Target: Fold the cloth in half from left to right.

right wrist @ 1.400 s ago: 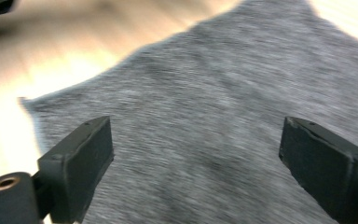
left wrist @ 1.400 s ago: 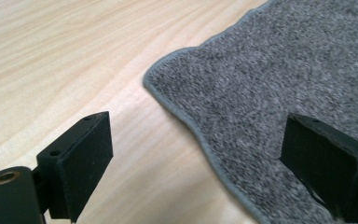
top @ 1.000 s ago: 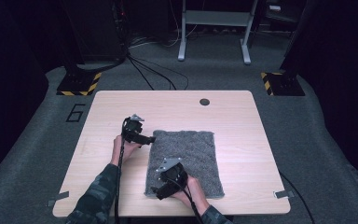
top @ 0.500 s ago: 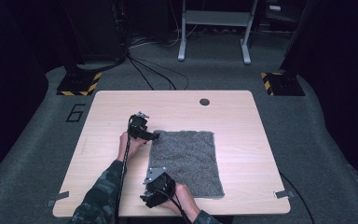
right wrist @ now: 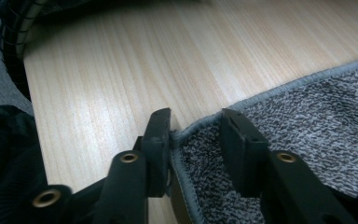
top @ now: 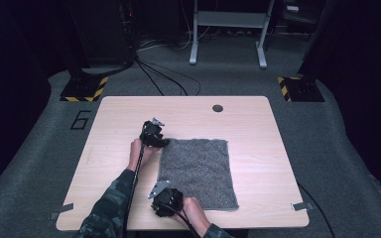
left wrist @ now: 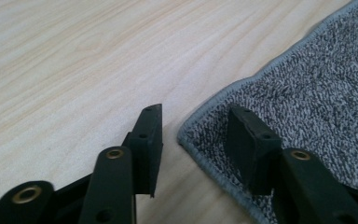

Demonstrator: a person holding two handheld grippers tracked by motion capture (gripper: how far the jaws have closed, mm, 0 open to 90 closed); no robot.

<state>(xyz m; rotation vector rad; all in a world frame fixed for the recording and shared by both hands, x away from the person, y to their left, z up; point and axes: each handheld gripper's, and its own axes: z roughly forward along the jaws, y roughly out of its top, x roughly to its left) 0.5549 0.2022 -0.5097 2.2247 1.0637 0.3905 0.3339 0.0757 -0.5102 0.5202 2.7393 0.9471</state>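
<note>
The grey towel (top: 197,172) lies flat on the wooden surface (top: 258,134). The left claw (top: 161,142) straddles its far-left corner, the right claw (top: 159,197) its near-left corner — both have just been closing, jaws apart. A dark round grommet (top: 218,108) sits far off.

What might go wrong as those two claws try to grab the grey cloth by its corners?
The left gripper has been closing, yet a gap shows between its jaws and the cloth corner, so it may pinch only the hem and slip. The right gripper, also closing, has the hem against one jaw alone; the corner might fold or pull free. Uneven grips could skew the cloth when lifted.
</note>
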